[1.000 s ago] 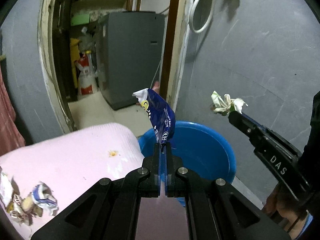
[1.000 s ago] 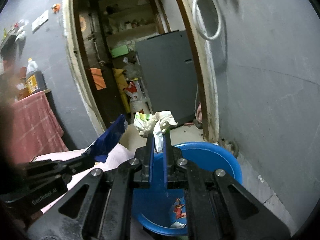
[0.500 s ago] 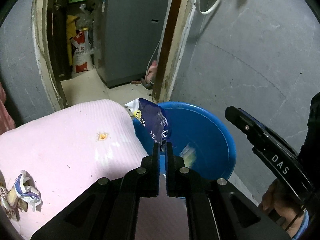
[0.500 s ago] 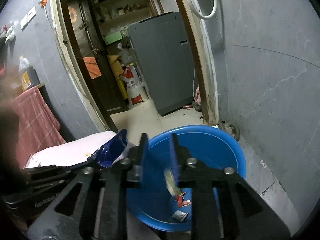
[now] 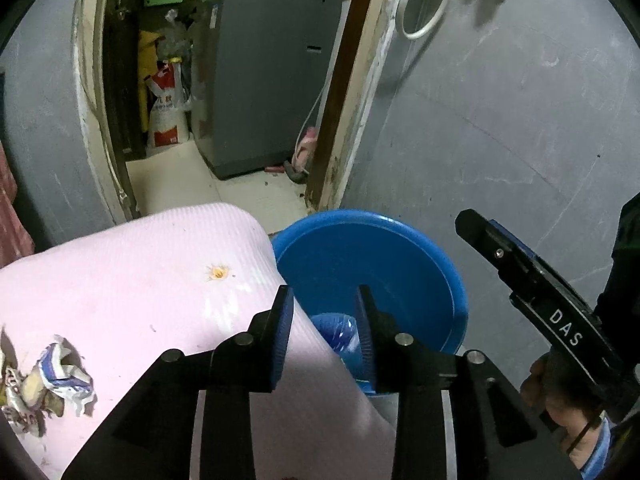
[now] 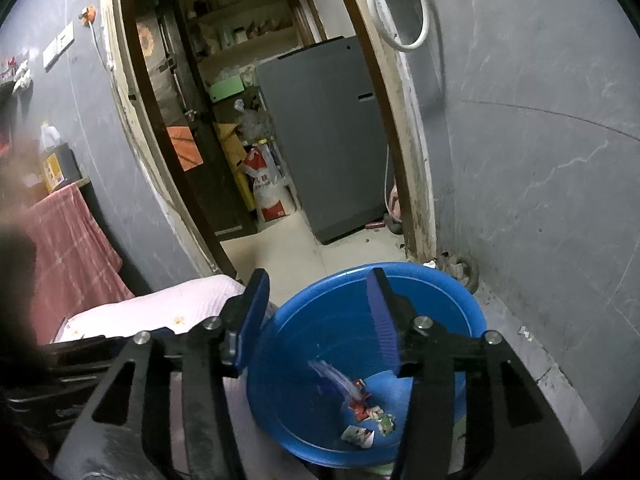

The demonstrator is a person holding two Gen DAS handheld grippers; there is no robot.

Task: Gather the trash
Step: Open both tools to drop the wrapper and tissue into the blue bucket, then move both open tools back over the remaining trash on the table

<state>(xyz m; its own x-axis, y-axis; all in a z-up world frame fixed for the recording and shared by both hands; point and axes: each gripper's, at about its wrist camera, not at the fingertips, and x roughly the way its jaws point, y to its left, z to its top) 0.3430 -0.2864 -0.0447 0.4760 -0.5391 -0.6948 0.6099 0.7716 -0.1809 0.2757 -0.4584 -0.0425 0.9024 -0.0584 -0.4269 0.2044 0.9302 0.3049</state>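
A blue plastic basin (image 5: pixel 420 264) (image 6: pixel 440 292) stands on the floor beside a pink mat-covered surface (image 5: pixel 120 280). My left gripper (image 5: pixel 325 320) is open over the basin's near edge. The blue snack wrapper (image 5: pixel 338 330) is blurred, falling between its fingers into the basin. My right gripper (image 6: pixel 316 312) is open and empty above the basin; it shows from the side in the left wrist view (image 5: pixel 520 276). Several scraps of trash (image 6: pixel 366 416) lie on the basin's bottom, with the blurred wrapper (image 6: pixel 332 376) dropping in. A crumpled wrapper (image 5: pixel 60 376) lies on the pink surface at left.
A grey wall (image 5: pixel 500 120) rises right behind the basin. An open doorway leads to a grey appliance (image 5: pixel 264 80) and a white and red sack (image 5: pixel 168 120). A red cloth (image 6: pixel 68 248) hangs at left. A white hose (image 6: pixel 400 12) hangs on the wall.
My right gripper opened and dropped the crumpled white paper into the basin. My left gripper then lowered, opened and let go of the blue wrapper, which is falling in.
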